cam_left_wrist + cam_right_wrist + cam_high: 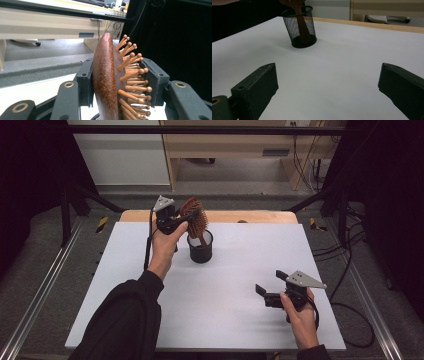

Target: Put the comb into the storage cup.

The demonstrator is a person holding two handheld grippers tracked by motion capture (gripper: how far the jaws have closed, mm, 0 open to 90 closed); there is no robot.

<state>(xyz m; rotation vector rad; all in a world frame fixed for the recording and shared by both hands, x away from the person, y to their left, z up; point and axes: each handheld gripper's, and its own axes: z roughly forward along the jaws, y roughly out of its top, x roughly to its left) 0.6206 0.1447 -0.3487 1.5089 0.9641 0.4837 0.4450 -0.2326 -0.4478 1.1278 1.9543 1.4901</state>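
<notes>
- One hairbrush (194,215) head is clamped by the left gripper (175,220), handle inside the mesh cup (200,248) near the table's (125,285) far edge
- Cup could get tipped if it's yanked sideways
- Right gripper (271,287) is held wide, nothing in it

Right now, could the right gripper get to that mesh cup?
Probably yes. The right gripper is open, and bare white table lies between it and the cup; the left gripper holds the brush above it.

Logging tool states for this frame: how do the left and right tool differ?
The left tool is shut on the wooden hairbrush; the right tool is open, holding nothing. The left is raised above the black mesh cup, where the brush handle sits; the right hangs low near the white table. Both are hand-held, with black jaws.
</notes>
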